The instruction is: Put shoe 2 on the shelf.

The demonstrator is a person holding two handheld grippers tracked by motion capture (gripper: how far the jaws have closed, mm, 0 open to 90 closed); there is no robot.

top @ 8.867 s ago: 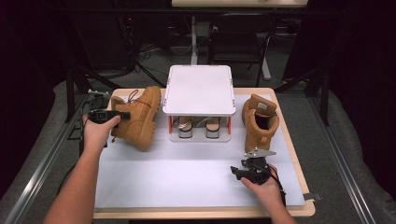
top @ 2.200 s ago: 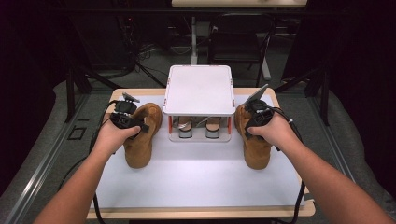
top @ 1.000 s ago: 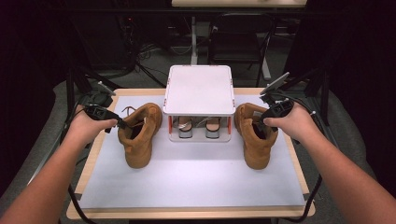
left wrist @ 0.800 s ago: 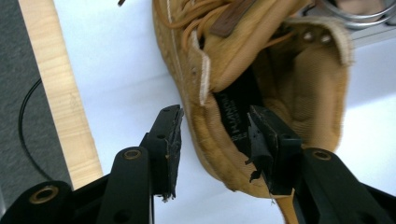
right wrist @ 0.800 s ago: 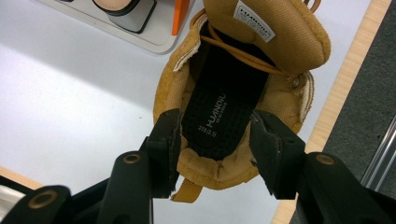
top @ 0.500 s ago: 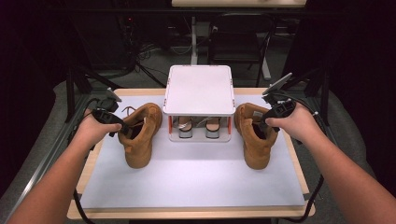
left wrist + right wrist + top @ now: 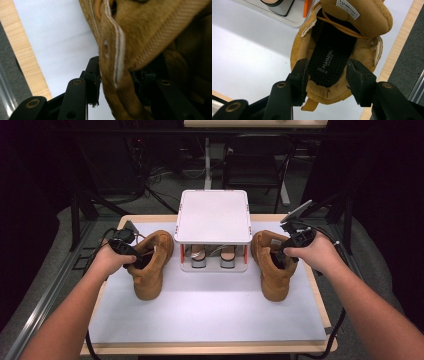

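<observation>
High view shows the table with a white two-tier rack at the far middle, sandals on its lower shelf, and two tan boots standing upright on either side: the left boot just left of the rack, the right boot just right of it. Both are set toe-near, so placing looks done and only a grip or lift seems left. The left gripper has just been closing, its jaws straddling that boot's collar; the right gripper stands parted around its boot's heel collar, not pressing.
</observation>
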